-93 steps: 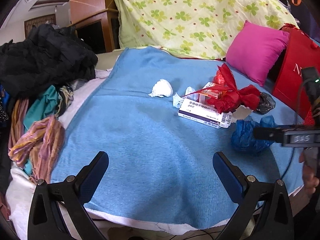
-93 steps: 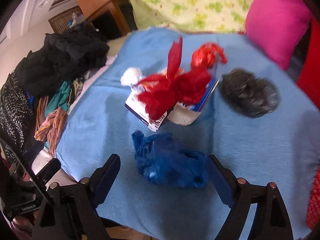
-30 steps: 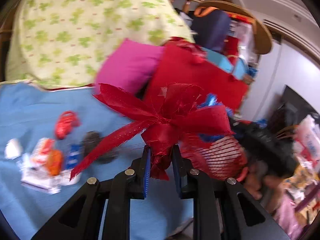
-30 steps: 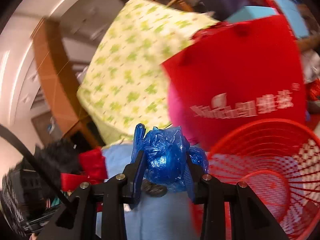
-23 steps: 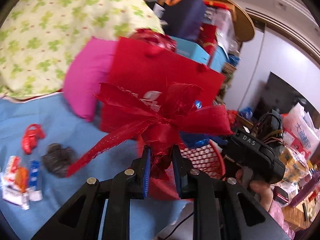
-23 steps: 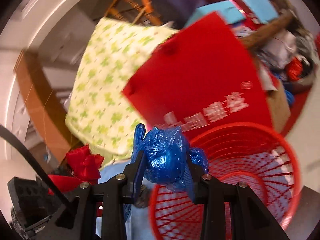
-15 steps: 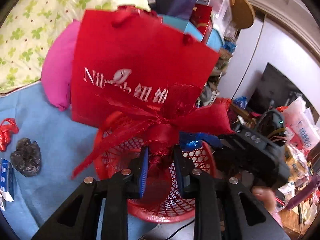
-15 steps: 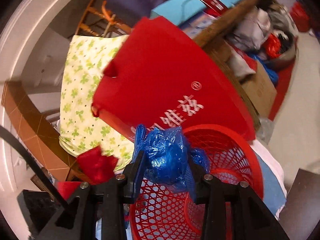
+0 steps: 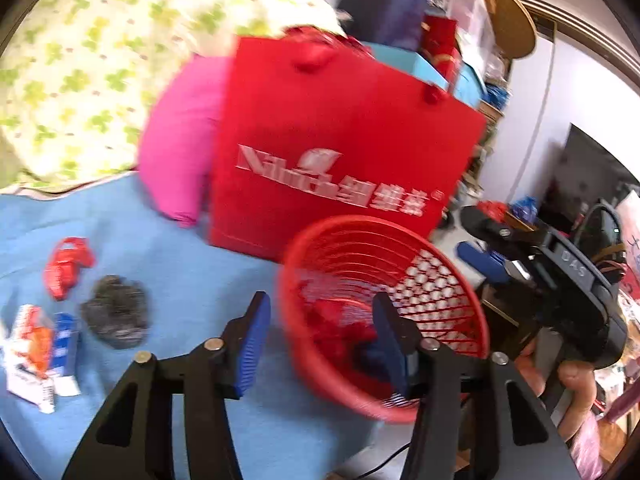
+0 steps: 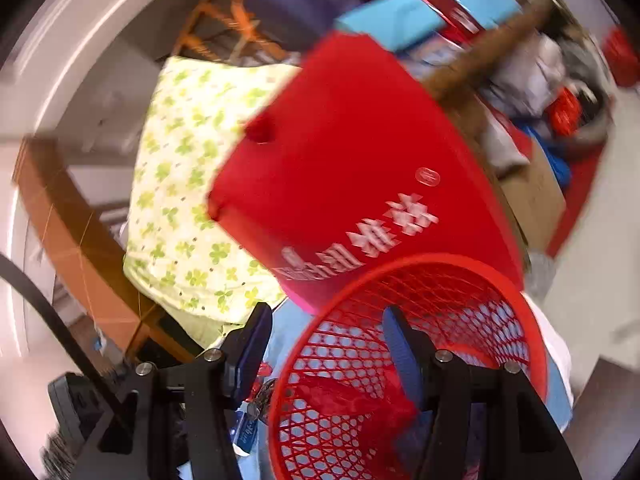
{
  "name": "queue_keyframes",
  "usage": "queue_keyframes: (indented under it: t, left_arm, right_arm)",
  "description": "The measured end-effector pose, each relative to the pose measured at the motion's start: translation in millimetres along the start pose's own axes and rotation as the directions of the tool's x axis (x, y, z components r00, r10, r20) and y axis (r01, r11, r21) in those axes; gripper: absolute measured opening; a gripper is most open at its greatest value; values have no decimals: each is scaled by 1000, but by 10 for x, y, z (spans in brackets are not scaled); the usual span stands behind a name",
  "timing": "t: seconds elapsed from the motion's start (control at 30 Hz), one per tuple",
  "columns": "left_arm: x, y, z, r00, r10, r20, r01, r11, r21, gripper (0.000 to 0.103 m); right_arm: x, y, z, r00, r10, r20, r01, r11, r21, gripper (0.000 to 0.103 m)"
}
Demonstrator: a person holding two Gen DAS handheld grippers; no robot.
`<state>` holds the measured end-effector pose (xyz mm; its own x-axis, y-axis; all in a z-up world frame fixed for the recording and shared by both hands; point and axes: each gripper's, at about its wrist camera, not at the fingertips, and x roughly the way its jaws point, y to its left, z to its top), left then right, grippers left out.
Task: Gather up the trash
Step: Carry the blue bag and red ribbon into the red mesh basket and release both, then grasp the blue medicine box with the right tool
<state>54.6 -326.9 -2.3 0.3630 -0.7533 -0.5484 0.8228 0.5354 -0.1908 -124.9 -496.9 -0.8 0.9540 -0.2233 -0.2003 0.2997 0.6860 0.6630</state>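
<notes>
Both tools have just been opening over the red mesh basket point(image 9: 400, 280), and nothing sits between the pads of either one now: the left tool point(image 9: 320, 344) stands partly spread with its right pad over the basket's mouth, and the right tool point(image 10: 326, 354) is the same from the other side, empty. The red ribbon bow point(image 10: 360, 404) lies down in the basket, with something blue beside it that I take for the blue plastic bag point(image 9: 376, 358), though the blur makes that hard to swear to. The rest of the trash is back on the bed's blue blanket point(image 9: 192, 280): a crumpled dark bag point(image 9: 116, 312), a small red wrapper point(image 9: 66, 266) just beyond it, and a pile of flattened medicine boxes point(image 9: 36, 356) near the left edge. To my eye all of it is light stuff. The dark bag and the wrapper are soft and crinkly and should squash flat, so I would pinch each across its bulk where the folds bunch up. The boxes are stiffer but thin and slick, likely to slide apart if lifted as a stack, so an edge grip on one at a time looks safer. A red paper bag point(image 9: 340, 148) stands right behind the basket, close enough to be knocked
</notes>
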Motion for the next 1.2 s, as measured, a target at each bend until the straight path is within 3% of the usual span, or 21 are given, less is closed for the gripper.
queue_keyframes:
  t: [0.1, 0.2, 0.27, 0.33, 0.47, 0.63, 0.87, 0.97, 1.13, 1.2]
  left_arm:
    - [-334, 356, -108, 996, 87, 32, -86, 996, -27, 58]
    - [-682, 825, -267, 977, 205, 51, -200, 976, -87, 58]
    - [-926, 1161, -399, 958, 281, 57, -272, 953, -136, 58]
    - [-1165, 1509, -555, 922, 383, 52, -368, 912, -184, 59]
    - [-1413, 2012, -842, 866, 500, 14, -480, 838, -259, 59]
    - [-1443, 2362, -1110, 828, 560, -29, -540, 783, -307, 59]
    - [-1189, 2650, -1375, 840, 530, -118, -537, 778, -327, 59]
    - [-1153, 2719, -1340, 857, 499, -126, -509, 786, -351, 59]
    - [-1017, 2889, -1256, 864, 479, -155, -501, 783, -369, 59]
    - [-945, 3004, -1217, 863, 475, -170, -502, 775, -384, 59]
  right_arm:
    - [7, 305, -78, 999, 49, 13, -48, 995, -90, 62]
    - [54, 671, -235, 992, 128, 5, -125, 976, -177, 62]
    - [126, 901, -351, 984, 178, -21, -178, 961, -211, 62]
    - [231, 1102, -489, 975, 214, -59, -222, 947, -234, 62]
    - [537, 1416, -792, 959, 231, -164, -267, 931, -248, 62]
    - [1021, 1660, -1202, 920, 217, -327, -292, 935, -202, 62]
    - [1632, 1783, -1645, 860, 137, -491, -238, 960, -149, 62]
    - [1924, 1778, -1798, 833, 100, -543, -195, 973, -120, 62]
    - [2345, 1825, -2040, 799, 46, -599, -150, 981, -124, 62]
    - [2457, 1831, -2115, 795, 15, -606, -118, 984, -130, 62]
